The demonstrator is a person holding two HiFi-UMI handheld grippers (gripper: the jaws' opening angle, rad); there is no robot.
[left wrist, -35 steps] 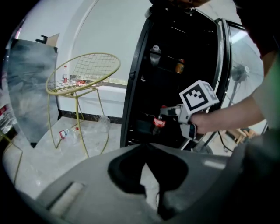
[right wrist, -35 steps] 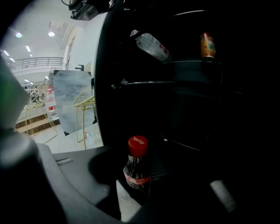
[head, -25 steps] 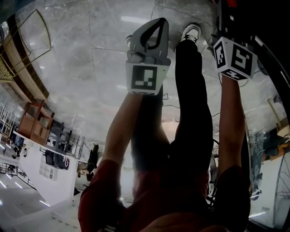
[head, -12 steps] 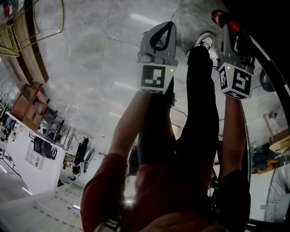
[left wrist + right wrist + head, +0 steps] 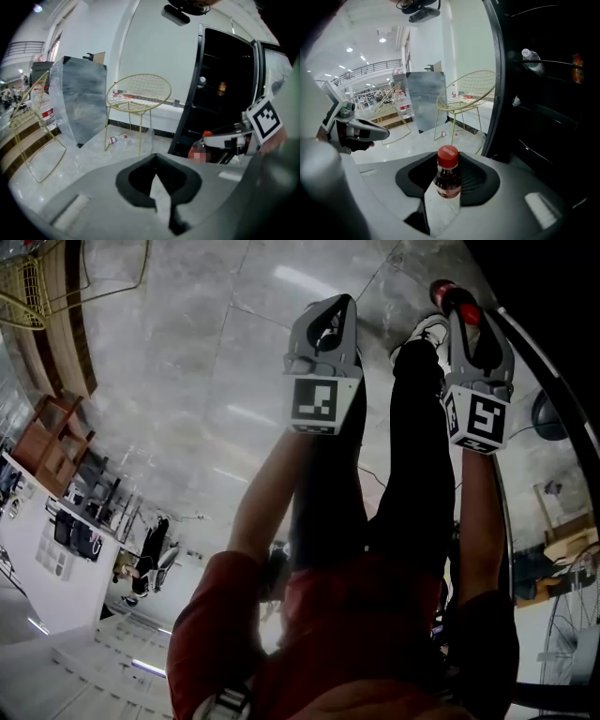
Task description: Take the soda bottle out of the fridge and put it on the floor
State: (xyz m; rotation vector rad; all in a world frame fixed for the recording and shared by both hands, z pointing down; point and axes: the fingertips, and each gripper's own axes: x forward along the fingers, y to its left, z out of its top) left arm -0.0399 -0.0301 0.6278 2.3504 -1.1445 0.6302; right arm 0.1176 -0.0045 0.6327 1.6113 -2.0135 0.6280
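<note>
The soda bottle, dark drink with a red cap, stands upright between the pads of my right gripper, which is shut on its neck. In the head view its red cap sticks out past the right gripper, over the grey floor and just beside the dark fridge edge. The fridge stands open on the right with dark shelves. My left gripper is held level with the right one, jaws shut, nothing in them. From the left gripper view, the bottle shows in the right gripper before the fridge.
A yellow wire chair and a metal panel stand left of the fridge, with a small bottle lying on the floor under the chair. Other bottles sit on the fridge shelves. The person's legs stand between the grippers.
The right gripper has come down from the picture's top edge, and the bottle's red cap now shows past its tips. The left gripper has drifted slightly right. The head view has swung.
</note>
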